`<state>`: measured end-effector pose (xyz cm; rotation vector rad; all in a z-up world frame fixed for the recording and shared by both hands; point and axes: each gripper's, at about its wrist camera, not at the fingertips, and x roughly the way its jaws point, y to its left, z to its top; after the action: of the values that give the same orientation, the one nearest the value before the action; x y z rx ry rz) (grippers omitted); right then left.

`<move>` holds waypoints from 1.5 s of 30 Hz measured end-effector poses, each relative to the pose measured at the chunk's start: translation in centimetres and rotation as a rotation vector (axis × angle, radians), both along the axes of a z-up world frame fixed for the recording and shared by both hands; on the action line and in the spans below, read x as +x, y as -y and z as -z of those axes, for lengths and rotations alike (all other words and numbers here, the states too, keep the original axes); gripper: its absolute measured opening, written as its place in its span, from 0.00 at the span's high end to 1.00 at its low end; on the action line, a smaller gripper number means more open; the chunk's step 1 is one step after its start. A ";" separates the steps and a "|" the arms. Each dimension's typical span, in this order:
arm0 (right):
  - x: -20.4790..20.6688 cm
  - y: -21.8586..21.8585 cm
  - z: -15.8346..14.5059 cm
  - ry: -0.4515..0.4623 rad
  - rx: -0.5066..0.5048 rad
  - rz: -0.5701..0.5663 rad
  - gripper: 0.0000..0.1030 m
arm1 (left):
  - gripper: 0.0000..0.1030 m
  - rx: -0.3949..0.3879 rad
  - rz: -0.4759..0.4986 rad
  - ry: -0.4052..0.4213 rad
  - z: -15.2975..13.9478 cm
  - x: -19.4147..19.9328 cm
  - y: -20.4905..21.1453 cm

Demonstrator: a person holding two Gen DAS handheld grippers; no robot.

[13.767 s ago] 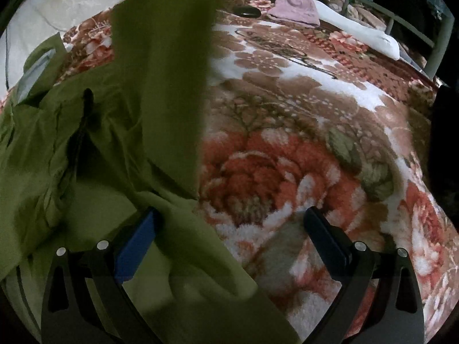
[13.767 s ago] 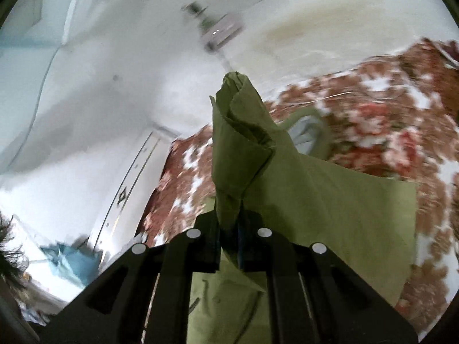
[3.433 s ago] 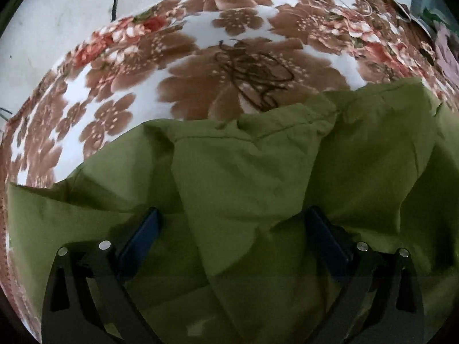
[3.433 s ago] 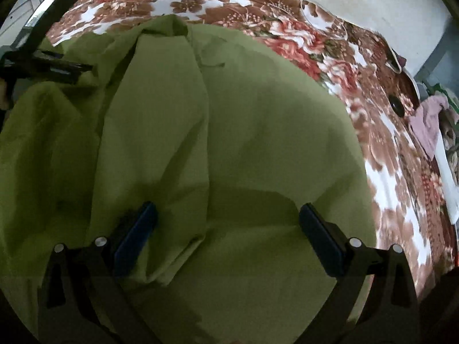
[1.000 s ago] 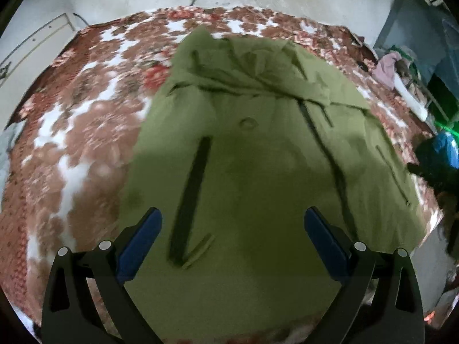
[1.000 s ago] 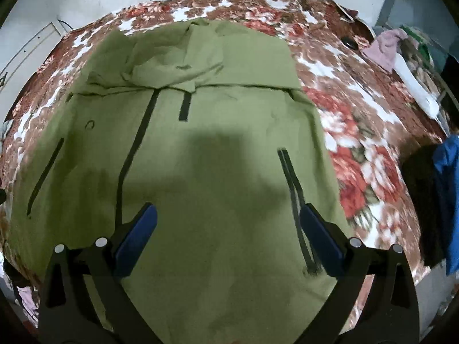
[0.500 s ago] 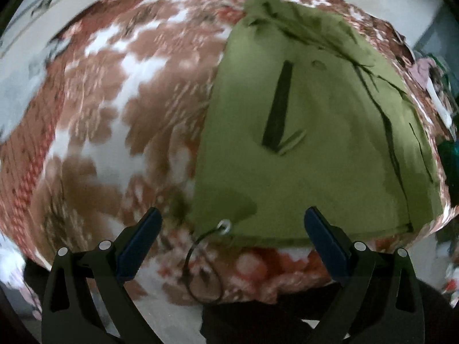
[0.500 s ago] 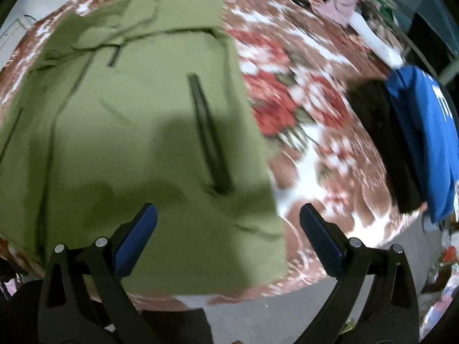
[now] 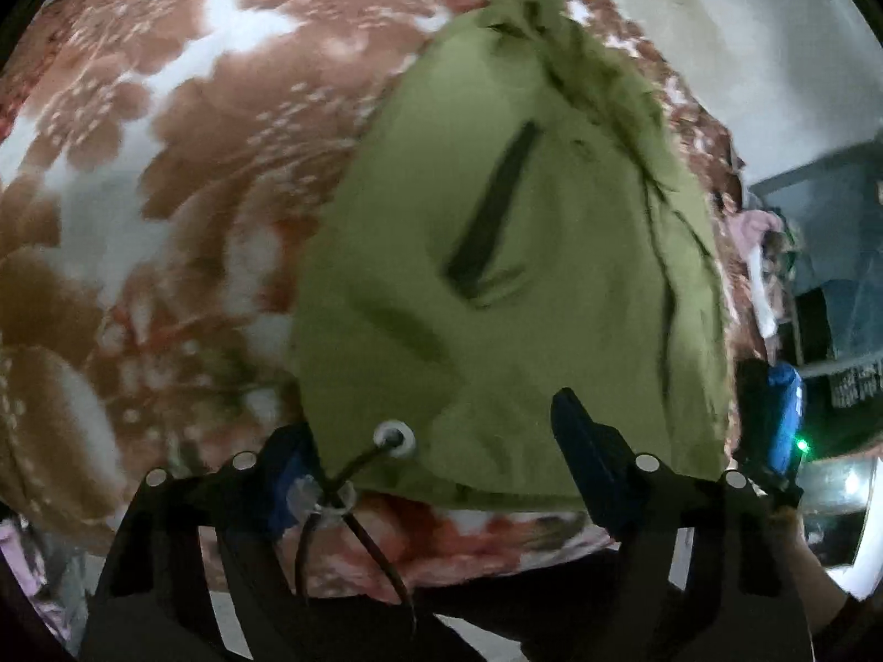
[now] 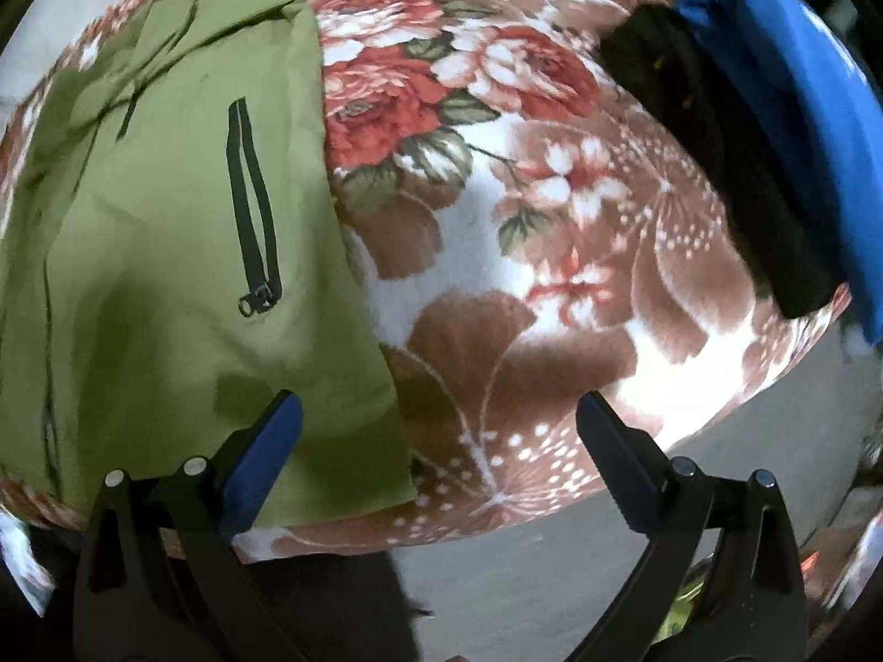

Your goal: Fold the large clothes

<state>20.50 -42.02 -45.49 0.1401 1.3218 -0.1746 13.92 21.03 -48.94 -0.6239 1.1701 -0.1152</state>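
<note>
An olive green jacket (image 9: 513, 287) lies spread flat on the flowered bed blanket (image 9: 165, 176), front up, with black zipped pockets. My left gripper (image 9: 436, 458) is open over its near left hem corner, where a black drawcord with a metal eyelet (image 9: 393, 436) hangs out. My right gripper (image 10: 436, 430) is open over the jacket's near right hem corner (image 10: 386, 474); its left finger is above the green cloth (image 10: 165, 254), its right finger above bare blanket (image 10: 524, 303). A pocket zipper (image 10: 251, 220) shows there.
A blue garment (image 10: 800, 110) and a black garment (image 10: 717, 165) lie at the bed's right edge. The other gripper with a green light (image 9: 778, 430) shows at the right in the left wrist view. More clothes (image 9: 756, 231) are piled far right. The bed's near edge drops to the floor (image 10: 552, 562).
Both grippers have come down closer to the jacket's near hem, the left to its left corner and the right to its right corner. Both have stayed open.
</note>
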 end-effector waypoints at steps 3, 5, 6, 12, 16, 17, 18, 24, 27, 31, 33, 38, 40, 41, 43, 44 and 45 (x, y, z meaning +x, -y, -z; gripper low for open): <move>0.5 -0.9 0.5 -0.013 -0.025 -0.055 0.05 | 0.26 0.020 0.012 -0.008 0.1 0.2 0.6; 0.7 -1.3 1.4 -0.025 -0.005 -0.068 0.05 | 0.26 0.019 -0.005 -0.031 0.9 0.1 0.3; 0.8 -1.4 1.7 -0.029 0.015 -0.073 0.05 | 0.29 0.014 -0.015 -0.041 1.1 0.1 0.1; 0.7 -3.5 2.1 -0.037 0.188 -0.118 0.05 | 0.29 0.014 -0.007 -0.040 0.5 0.4 0.8; 1.1 -1.8 3.3 -0.061 0.212 -0.037 0.05 | 0.29 0.013 -0.001 -0.062 1.2 1.1 0.5; 1.2 -1.5 3.4 -0.061 0.227 -0.026 0.05 | 0.29 0.010 0.000 -0.063 1.2 1.1 0.3; 1.2 -1.2 3.8 -0.076 0.248 -0.018 0.05 | 0.29 0.008 0.001 -0.066 1.4 1.2 0.3; 1.1 -4.1 2.4 -0.092 0.349 -0.148 0.05 | 0.30 -0.039 -0.003 -0.043 0.4 1.0 0.3; 1.5 -3.9 2.4 -0.079 0.417 -0.112 0.05 | 0.30 -0.062 0.018 -0.033 0.4 1.4 0.4; 2.2 -3.4 3.1 -0.108 0.424 -0.075 0.22 | 0.42 -0.051 0.002 -0.094 2.7 1.6 0.2; 2.3 -4.2 2.1 -0.108 0.463 -0.067 0.31 | 0.52 -0.096 -0.018 -0.091 2.5 1.6 0.0; 3.6 -6.4 2.5 -0.135 0.389 -0.127 0.33 | 0.58 -0.105 0.038 -0.085 2.5 2.2 0.4; 3.9 -6.5 4.1 -0.147 0.383 -0.115 0.31 | 0.58 -0.088 0.037 -0.120 4.0 2.3 0.1; 4.1 -6.6 4.4 -0.150 0.379 -0.105 0.31 | 0.65 -0.092 0.024 -0.134 4.5 2.3 -0.1; 4.0 -6.9 3.9 -0.145 0.368 -0.101 0.49 | 0.77 -0.123 0.011 -0.129 4.1 2.3 -0.2; 3.9 -7.4 3.1 -0.135 0.386 -0.116 0.71 | 0.90 -0.140 0.026 -0.112 3.5 2.4 -0.1; 3.9 -7.7 2.6 -0.135 0.396 -0.122 0.74 | 0.92 -0.139 0.043 -0.099 2.9 2.5 0.1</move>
<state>24.39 -34.28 -48.04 0.3866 1.4842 0.1864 16.38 20.97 -51.83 -0.7344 1.2794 -0.2053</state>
